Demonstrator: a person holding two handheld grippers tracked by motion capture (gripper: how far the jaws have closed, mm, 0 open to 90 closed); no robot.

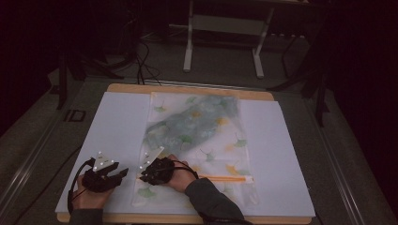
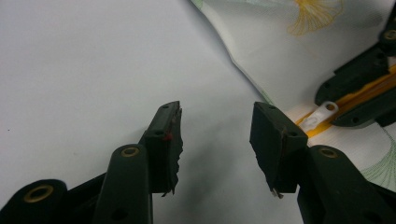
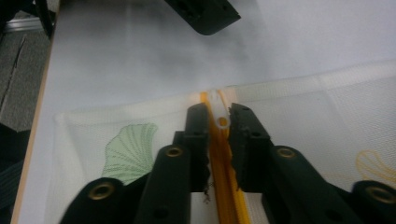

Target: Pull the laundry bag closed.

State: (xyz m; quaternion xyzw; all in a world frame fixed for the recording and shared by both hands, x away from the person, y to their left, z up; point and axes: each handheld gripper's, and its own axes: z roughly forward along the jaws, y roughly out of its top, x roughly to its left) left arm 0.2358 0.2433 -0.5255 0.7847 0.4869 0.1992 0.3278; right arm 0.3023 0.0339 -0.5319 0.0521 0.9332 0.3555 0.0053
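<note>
Right gripper (image 3: pixel 218 123): jaws closed narrowly on the white zipper pull (image 3: pixel 219 112).
Left gripper (image 2: pixel 215 135): held wide, nothing between.
Pouch (image 1: pixel 197 136): laid flat on white sheet (image 1: pixel 117 126), zipper (image 1: pixel 225 178) near front edge.

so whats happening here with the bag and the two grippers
A person at a table is working on a white mesh zipper bag printed with ginkgo leaves, lying flat on a white sheet. The right gripper has its jaws closed around the white zipper pull at the end of the orange zipper, near the bag's left edge. The left gripper rests open over the sheet just beside that edge, holding nothing.
</note>
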